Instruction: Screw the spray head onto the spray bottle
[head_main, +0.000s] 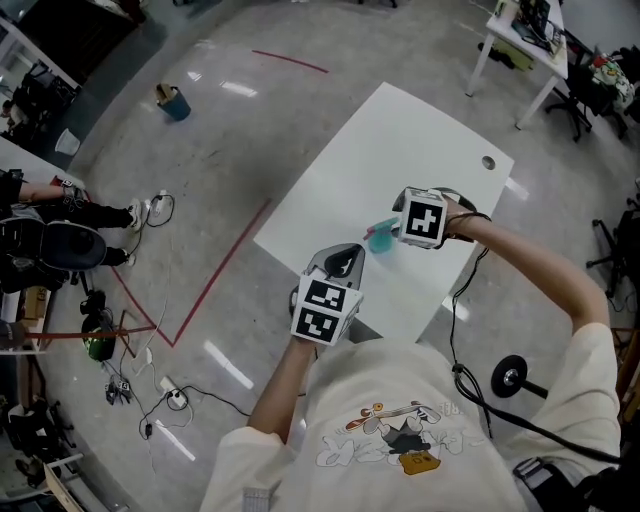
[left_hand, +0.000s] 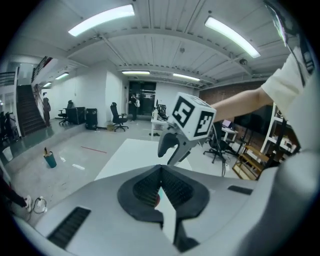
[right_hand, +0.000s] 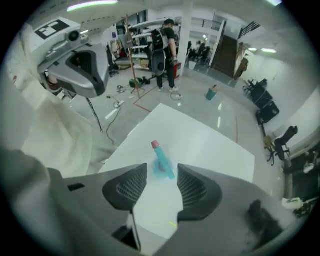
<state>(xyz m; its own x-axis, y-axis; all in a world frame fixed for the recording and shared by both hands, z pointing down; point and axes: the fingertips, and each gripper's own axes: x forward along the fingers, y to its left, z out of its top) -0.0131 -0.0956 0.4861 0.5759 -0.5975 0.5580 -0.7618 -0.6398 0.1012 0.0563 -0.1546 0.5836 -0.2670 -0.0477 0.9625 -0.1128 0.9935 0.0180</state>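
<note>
Black ribbed pads of the left gripper (left_hand: 161, 172) press together on nothing, nearest the person. Beyond, the right gripper (right_hand: 161, 176) hangs with its jaws spread over the teal spray bottle (right_hand: 162, 170), clear of it. It stands on the white table (right_hand: 210, 145), pink-tipped spray head (right_hand: 159, 152) on top; how tight, I cannot tell. Probably light, slick, tippy plastic: best held by the body, turned at the collar.
</note>
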